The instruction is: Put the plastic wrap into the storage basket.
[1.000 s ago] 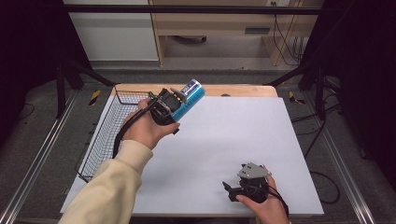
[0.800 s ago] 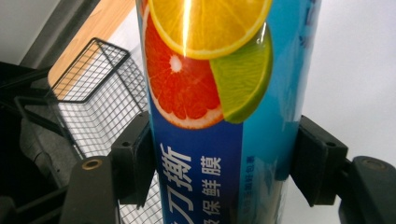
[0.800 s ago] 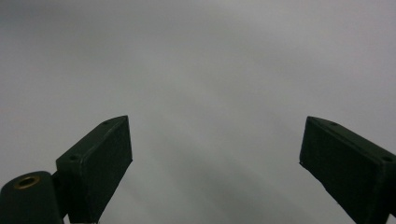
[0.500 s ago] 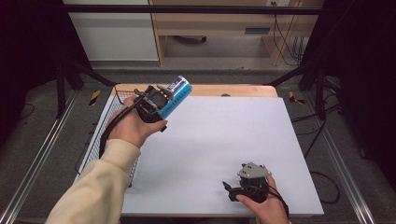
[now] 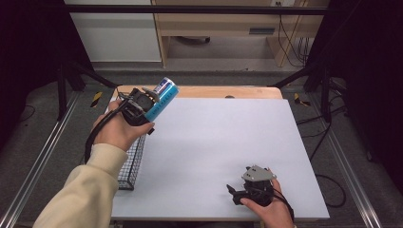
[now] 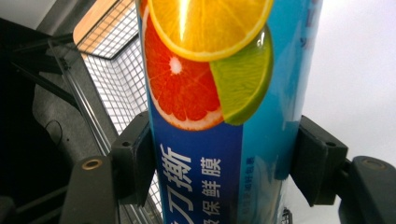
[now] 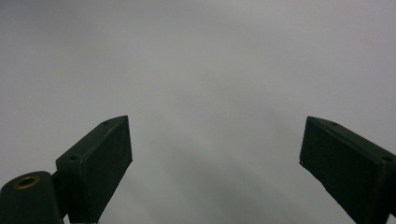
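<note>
- Since half a second earlier, the left gripper (image 5: 148, 105) had stayed high over the wire basket (image 5: 128, 166), its blue tube (image 5: 161, 98) tipped a little further toward the table's far wooden edge (image 5: 223, 91); a second earlier the tube had hung further over the white table top (image 5: 214, 142)
- Left gripper's jaws were clamped on the blue tube, one black pad (image 6: 135, 161) on each side of it, as the left gripper view made plain
- Tube's label carried slices of orange, grapefruit and lime above white Chinese characters, and its capped end pointed up and away from the person
- Tube was held in the air just above the basket's far end, touching nothing but the pads
- Wire basket lay along the table's left edge, partly hidden under the person's left hand (image 5: 119, 133) and cream sleeve (image 5: 85, 190)
- Right gripper (image 5: 237, 192) rested well apart from the basket, near the table's front right corner, held by the right hand (image 5: 266, 209) with its grey plate (image 5: 258, 173) on top
- Right gripper's jaws stood wide apart with nothing between them, only bare white table top beyond its pads (image 7: 98, 163)
</note>
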Motion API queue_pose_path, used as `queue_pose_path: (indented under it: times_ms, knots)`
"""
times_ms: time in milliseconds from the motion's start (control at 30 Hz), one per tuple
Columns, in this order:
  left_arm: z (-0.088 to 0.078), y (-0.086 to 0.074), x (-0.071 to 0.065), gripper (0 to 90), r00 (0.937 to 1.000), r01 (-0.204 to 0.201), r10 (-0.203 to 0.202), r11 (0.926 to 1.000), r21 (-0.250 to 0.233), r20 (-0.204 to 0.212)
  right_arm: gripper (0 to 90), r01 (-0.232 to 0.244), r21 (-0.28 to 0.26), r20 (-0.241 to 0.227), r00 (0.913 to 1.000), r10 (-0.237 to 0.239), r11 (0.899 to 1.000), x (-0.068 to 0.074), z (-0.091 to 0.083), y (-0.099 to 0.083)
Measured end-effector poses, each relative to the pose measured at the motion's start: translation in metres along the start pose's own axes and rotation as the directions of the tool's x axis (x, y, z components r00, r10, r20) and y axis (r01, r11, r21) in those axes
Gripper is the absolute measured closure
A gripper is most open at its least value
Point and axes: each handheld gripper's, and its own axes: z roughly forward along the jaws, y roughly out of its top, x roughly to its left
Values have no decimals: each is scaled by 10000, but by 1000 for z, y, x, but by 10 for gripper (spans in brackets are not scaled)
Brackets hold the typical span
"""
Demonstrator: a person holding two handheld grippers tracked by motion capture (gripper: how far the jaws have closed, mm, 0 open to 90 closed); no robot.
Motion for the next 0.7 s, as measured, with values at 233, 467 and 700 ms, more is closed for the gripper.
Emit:
queue_pose_path:
  times_ms: [233, 467, 700]
  knots:
    - [2, -9, 6, 320, 9999, 146, -146, 9998, 98, -65, 97, 41, 17, 12, 10000, -41, 10000, 0, 0, 0]
    - [9, -17, 11, 320, 9997, 238, -235, 9990, 377, -89, 96, 31, 10, -16, 10000, -31, 10000, 0, 0, 0]
    - [15, -24, 16, 320, 9990, 437, -436, 9976, 529, -28, 96, 3, 94, -49, 10000, -2, 10000, 1, 0, 0]
